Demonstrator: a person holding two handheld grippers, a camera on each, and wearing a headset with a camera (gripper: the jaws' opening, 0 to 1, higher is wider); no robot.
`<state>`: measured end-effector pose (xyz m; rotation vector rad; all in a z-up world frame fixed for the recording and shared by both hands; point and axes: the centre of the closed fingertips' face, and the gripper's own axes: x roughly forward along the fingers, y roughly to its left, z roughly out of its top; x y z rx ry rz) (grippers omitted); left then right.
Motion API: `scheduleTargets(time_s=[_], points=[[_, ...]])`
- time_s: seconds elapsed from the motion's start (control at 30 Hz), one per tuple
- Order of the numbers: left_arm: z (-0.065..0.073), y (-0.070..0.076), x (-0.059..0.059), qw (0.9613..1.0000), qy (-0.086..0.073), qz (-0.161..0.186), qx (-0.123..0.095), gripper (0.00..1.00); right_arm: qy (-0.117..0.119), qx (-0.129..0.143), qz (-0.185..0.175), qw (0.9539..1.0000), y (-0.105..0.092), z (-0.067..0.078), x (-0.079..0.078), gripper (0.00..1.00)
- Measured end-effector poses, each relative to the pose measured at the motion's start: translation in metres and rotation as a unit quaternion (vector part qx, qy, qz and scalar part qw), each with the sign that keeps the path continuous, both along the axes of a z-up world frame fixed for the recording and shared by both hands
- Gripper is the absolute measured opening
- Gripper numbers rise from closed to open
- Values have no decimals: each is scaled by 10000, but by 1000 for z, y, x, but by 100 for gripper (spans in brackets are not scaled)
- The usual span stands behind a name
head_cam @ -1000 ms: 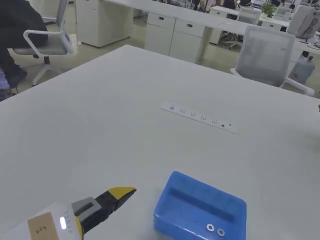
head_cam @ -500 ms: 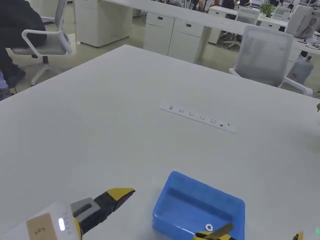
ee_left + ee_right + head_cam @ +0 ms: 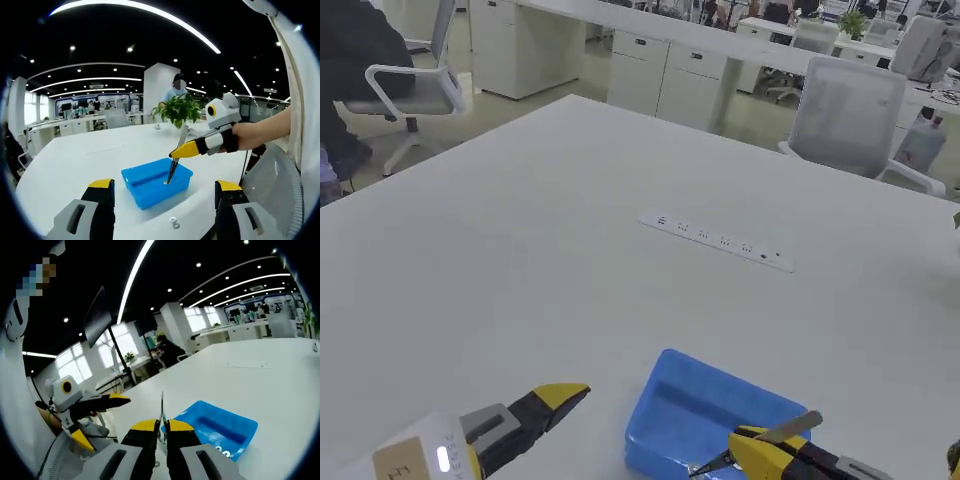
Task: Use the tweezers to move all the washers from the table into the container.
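Note:
A blue container point(image 3: 700, 405) sits on the white table point(image 3: 520, 250) near its front edge. My right gripper point(image 3: 758, 442) is shut on the tweezers point(image 3: 790, 428), which slant down into the container. In the left gripper view the tweezers point(image 3: 176, 152) touch the container point(image 3: 150, 185) floor with their tips, by a small washer point(image 3: 164, 183). Two washers point(image 3: 173, 222) lie on the table just in front of the container. My left gripper point(image 3: 165, 186) stands open and holds nothing, left of the container point(image 3: 215, 427). The right gripper view shows the tweezers point(image 3: 162, 412) between shut jaws.
A white power strip point(image 3: 718, 239) lies across the middle of the table. Office chairs point(image 3: 850, 105) and desks stand beyond the far edge. A potted plant point(image 3: 179, 109) is at the table's end in the left gripper view, with a person behind it.
The right gripper with the tweezers has come in from the lower right and moved over the container. The left gripper has stayed put.

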<state>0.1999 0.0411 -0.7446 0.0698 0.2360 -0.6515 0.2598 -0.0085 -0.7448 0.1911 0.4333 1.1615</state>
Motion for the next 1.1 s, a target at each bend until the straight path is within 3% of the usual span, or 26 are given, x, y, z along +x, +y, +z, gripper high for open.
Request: scheduleTargets(time_s=[0.5, 0.83, 1.1], points=[[0, -1, 0, 10000, 15, 4, 34, 83, -86, 216, -268, 9994, -4, 17, 28, 2], [-1, 0, 0, 10000, 16, 19, 89, 83, -116, 138, -334, 9993, -5, 14, 40, 2], [-1, 0, 0, 10000, 2, 28, 77, 83, -56, -95, -425, 9990, -8, 4, 50, 2]])
